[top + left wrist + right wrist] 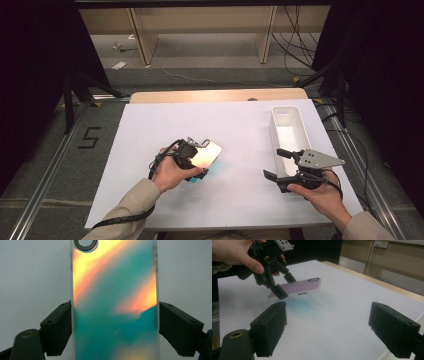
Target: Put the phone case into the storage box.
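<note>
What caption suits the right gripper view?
Left claw lifts an iridescent phone case above the white table.

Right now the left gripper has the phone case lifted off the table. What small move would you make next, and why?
Probably carry the phone case rightward toward the white bin. The left gripper is clamped across the case's sides, holding it clear of the white table. The right gripper hangs open by the bin, holding nothing, so a handover is also possible.

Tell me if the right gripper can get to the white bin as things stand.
Probably yes. The right gripper is open, holds nothing, and hovers at the near end of the white bin. The left gripper with the phone case is well off to the side.
</note>
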Available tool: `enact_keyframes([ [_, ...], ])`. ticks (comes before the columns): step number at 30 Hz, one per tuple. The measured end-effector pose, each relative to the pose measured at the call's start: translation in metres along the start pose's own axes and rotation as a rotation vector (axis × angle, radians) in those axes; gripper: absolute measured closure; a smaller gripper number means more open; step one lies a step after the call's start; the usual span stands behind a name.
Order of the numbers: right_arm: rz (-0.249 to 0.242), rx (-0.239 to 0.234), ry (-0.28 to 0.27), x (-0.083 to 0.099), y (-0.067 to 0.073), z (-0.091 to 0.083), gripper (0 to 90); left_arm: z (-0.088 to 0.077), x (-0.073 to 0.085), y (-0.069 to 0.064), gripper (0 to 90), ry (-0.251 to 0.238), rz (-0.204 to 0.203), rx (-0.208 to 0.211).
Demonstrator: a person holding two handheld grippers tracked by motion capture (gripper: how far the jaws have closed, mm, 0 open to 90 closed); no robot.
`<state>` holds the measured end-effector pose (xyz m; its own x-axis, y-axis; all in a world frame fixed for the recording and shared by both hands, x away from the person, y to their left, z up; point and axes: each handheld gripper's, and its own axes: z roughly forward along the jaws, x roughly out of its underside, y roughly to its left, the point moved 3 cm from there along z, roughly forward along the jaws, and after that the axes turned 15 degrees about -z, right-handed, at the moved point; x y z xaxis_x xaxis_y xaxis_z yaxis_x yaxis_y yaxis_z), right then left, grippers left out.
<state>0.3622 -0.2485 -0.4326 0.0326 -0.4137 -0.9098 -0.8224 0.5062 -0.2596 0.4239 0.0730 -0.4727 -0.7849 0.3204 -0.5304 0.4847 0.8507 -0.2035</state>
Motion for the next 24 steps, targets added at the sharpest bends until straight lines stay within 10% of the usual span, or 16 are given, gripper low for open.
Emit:
enact_keyframes([
  [24,0.061,0.065,-0.021,-0.013,-0.005,0.008,16.0,-0.012,-0.005,-0.01,17.2,-0.161,0.03,0.018],
])
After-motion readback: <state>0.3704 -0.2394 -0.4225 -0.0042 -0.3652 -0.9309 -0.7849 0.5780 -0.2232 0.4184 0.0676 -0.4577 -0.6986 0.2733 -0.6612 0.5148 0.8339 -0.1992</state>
